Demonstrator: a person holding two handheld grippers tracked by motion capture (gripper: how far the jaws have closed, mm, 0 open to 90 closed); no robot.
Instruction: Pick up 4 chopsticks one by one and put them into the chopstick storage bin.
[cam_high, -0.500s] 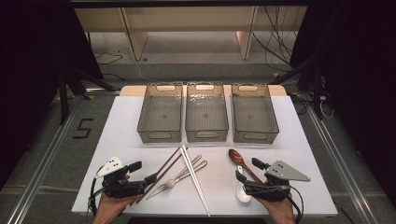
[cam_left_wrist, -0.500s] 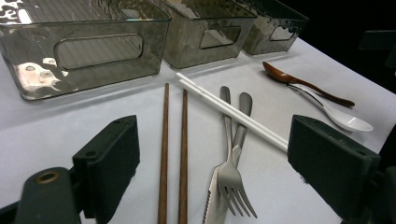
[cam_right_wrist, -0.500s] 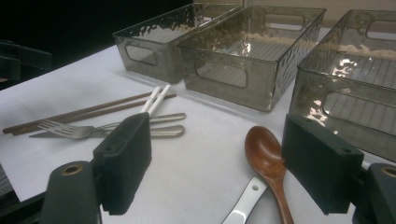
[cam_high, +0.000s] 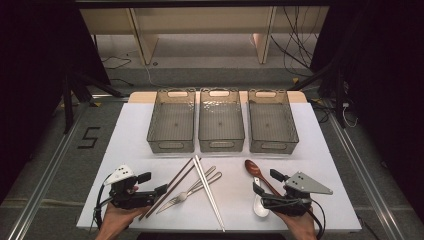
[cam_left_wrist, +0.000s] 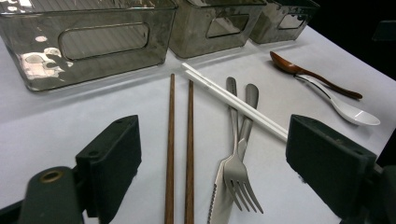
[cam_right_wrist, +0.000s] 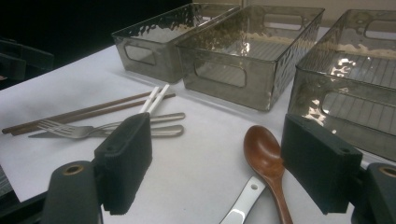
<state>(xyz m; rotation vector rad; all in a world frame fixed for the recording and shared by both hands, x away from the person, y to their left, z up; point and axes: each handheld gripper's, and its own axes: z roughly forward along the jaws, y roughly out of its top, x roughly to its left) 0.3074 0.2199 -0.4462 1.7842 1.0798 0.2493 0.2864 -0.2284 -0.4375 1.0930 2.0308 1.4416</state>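
Observation:
Cutlery lies on the white table (cam_high: 131, 136): brown chopsticks (cam_high: 172, 187), white chopsticks (cam_high: 207, 192), a steel fork (cam_high: 186, 195) beside a knife (cam_left_wrist: 218, 198), a brown wooden spoon (cam_high: 252, 167) and a white spoon (cam_high: 259, 205). My left gripper (cam_high: 154, 183) rests at the front left, open, its jaws wide apart around the near ends of the brown chopsticks (cam_left_wrist: 171, 140) and the fork (cam_left_wrist: 238, 172) without touching them. My right gripper (cam_high: 265, 182) sits at the front right, open, with the wooden spoon's bowl (cam_right_wrist: 264, 149) and the white spoon's handle (cam_right_wrist: 243, 205) between its jaws.
Three smoky clear bins stand in a row behind the cutlery: left (cam_high: 170, 145), middle (cam_high: 221, 144), right (cam_high: 274, 146), each with nothing inside. Bare table lies to either side of the bins. Dark floor, cables and shelf legs surround the table.

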